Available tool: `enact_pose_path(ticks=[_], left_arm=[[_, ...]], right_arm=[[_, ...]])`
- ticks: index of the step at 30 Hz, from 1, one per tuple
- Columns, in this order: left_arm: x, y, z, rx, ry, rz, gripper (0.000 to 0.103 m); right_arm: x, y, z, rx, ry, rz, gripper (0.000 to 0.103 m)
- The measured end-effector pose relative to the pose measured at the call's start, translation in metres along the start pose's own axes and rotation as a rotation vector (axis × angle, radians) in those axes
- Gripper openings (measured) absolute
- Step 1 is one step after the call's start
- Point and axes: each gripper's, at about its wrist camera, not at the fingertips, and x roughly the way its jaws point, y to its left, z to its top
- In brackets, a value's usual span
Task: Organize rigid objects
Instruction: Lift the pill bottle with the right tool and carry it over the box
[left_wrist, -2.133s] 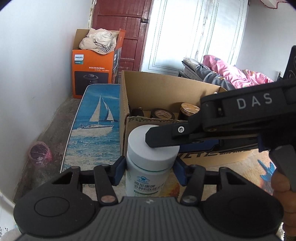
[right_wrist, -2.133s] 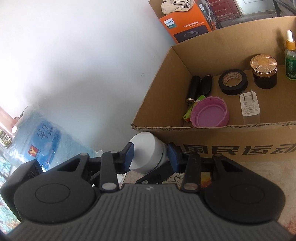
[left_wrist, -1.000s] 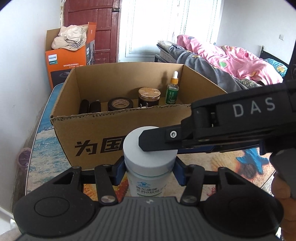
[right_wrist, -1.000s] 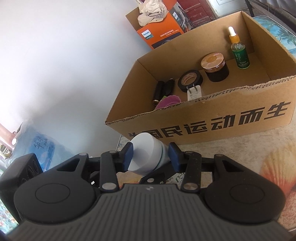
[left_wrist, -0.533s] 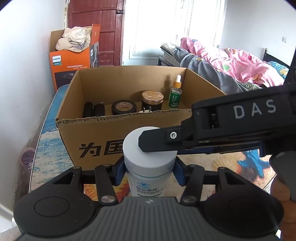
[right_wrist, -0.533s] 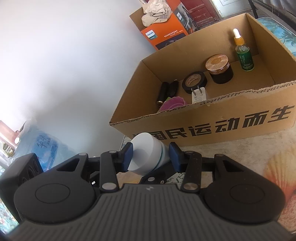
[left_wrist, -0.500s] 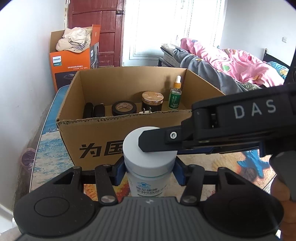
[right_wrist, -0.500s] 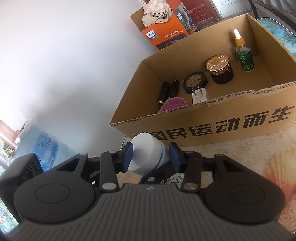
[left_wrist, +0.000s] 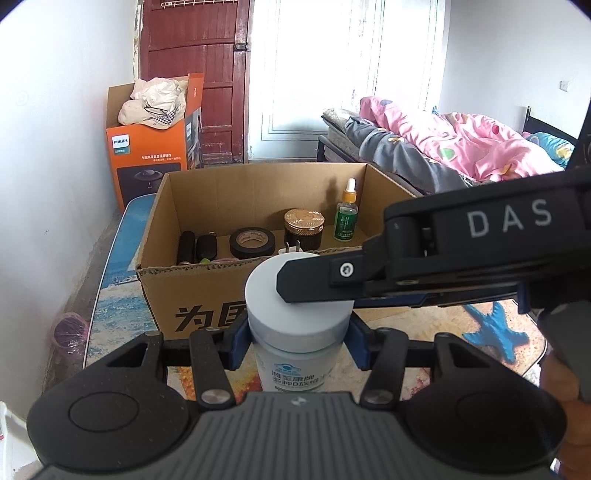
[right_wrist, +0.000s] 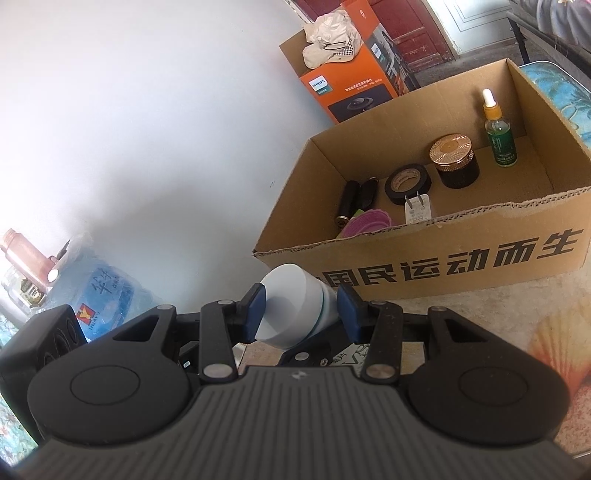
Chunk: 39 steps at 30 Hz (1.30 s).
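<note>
Gripping one white bottle (left_wrist: 295, 332) in both claws, left claw (left_wrist: 295, 343) on body, right claw (right_wrist: 301, 314) on cap, short of box (right_wrist: 461, 258) already holding tape, jar, dropper.

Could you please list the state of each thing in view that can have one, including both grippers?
Left gripper: shut on the white bottle's body.
Right gripper: shut on the bottle's cap.
White bottle: capped, held in front of the box.
Cardboard box: open at the top, holding items.
Dropper bottle: upright, capped.
Dark jar: upright, gold lid on.
Black tape roll: lying flat.
Orange box: open, a cloth on top.
</note>
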Motion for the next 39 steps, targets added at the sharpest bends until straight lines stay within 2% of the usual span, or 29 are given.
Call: enact_pose_path(ticks=[5, 11, 15, 19, 23, 29, 39], left_arm=[[-0.022, 0.000, 0.014, 0.018, -0.067, 0.012, 0.054], [-0.043, -0.001, 0.054, 0.064, -0.175, 0.000, 0.054], [-0.045, -0.008, 0.084, 0.087, -0.223, -0.019, 0.054], [-0.032, -0.019, 0.109, 0.102, -0.237, -0.058, 0.054], [-0.007, -0.030, 0.128, 0.088, -0.210, -0.115, 0.054], [0.049, -0.043, 0.138, 0.062, -0.113, -0.168, 0.054], [0.133, -0.046, 0.120, 0.024, 0.071, -0.192, 0.054]], right_arm=[[-0.017, 0.022, 0.009, -0.052, -0.050, 0.027, 0.043], [-0.041, 0.052, 0.039, -0.147, -0.151, 0.042, 0.043], [-0.057, 0.059, 0.065, -0.174, -0.209, 0.046, 0.044], [-0.070, 0.053, 0.092, -0.185, -0.233, 0.025, 0.044], [-0.076, 0.036, 0.116, -0.185, -0.225, -0.016, 0.045], [-0.067, -0.015, 0.140, -0.121, -0.169, -0.067, 0.045], [-0.014, -0.102, 0.137, 0.025, -0.053, -0.089, 0.045]])
